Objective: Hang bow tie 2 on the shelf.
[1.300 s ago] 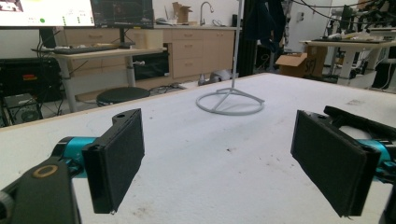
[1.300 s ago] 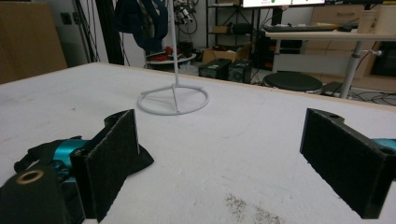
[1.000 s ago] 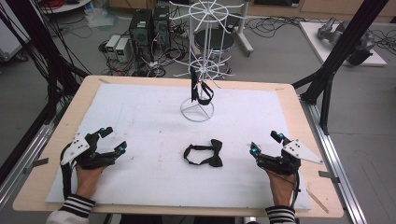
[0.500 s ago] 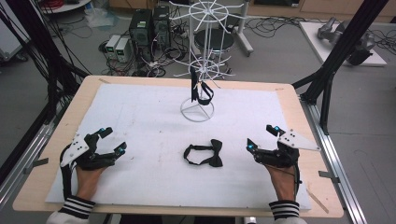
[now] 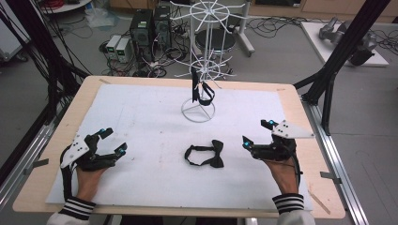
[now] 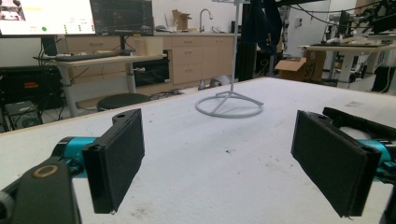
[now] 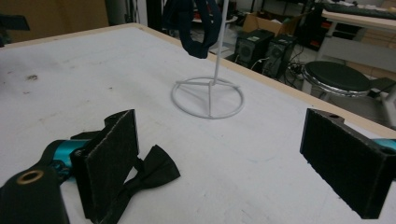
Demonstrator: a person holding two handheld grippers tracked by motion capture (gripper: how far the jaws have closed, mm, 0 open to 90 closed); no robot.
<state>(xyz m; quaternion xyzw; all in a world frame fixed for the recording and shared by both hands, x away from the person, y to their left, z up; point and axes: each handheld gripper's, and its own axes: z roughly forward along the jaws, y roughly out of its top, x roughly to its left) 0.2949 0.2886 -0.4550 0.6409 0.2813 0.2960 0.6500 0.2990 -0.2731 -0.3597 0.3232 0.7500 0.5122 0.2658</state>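
Fingers of both grippers, as we log them: the left gripper at the lower left of the high view and the right gripper at the lower right each stand spread wide, grasping nothing; each gripper's own view confirms a clear gap between its black pads.

Item: one black bow tie, with its neck strap curled in a loop to its left, lying flat on the white sheet of the table, low in the middle of the high view, between the two grippers and nearer the right one. In the right gripper view its wing shows at lower left, just beside the near finger.

Item: one white wire stand at the upper middle, ring base resting on the sheet, with a second dark tie hanging from a lower arm.

Handling, as we judge it: the bow tie looks light, soft and limp, likely to droop and let the strap trail. We would pinch it at the central knot, where the cloth is thickest, not at a wing or the thin strap.
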